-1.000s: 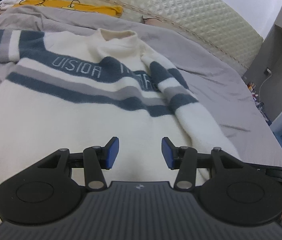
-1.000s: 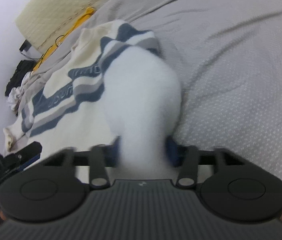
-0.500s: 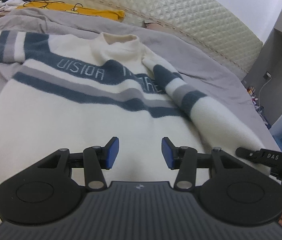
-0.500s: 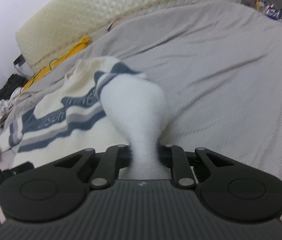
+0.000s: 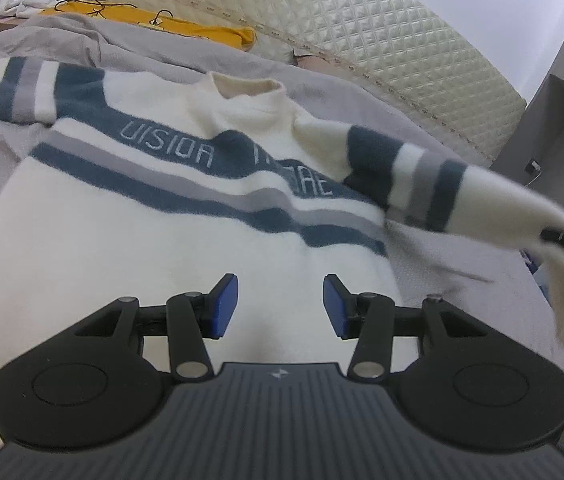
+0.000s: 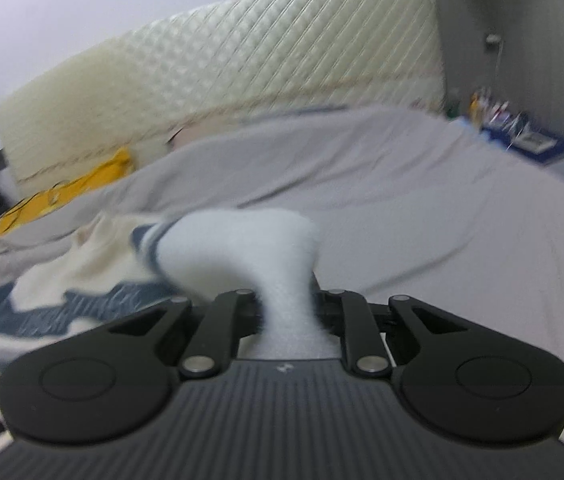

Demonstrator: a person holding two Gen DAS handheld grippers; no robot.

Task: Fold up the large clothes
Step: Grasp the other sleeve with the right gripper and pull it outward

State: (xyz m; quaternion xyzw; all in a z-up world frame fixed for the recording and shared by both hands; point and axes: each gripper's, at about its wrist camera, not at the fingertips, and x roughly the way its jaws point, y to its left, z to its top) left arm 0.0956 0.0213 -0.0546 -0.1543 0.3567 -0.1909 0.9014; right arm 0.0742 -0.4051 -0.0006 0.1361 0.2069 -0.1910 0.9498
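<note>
Sleeve (image 5: 462,196) has risen, pinched in right tongs (image 6: 288,312).

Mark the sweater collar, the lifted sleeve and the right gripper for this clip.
sweater collar (image 5: 247,90), left wrist view, on the cream neck rim.
lifted sleeve (image 5: 422,178), left wrist view, on its grey stripe.
right gripper (image 6: 288,312), right wrist view, on the cloth pinched midway between its fingertips.

One sweater (image 5: 153,240) lies on one bed (image 5: 434,256), with two sleeves: one (image 5: 29,88) at 10 o'clock, one (image 5: 442,184) at 3 o'clock. Two blue bands and one grey cross its chest. There are two claws: the left claw (image 5: 280,312) with two blue pads, and the right claw (image 6: 288,312). One yellow cloth (image 5: 185,30) and one quilted headboard (image 5: 382,40) sit at 12 o'clock.
</note>
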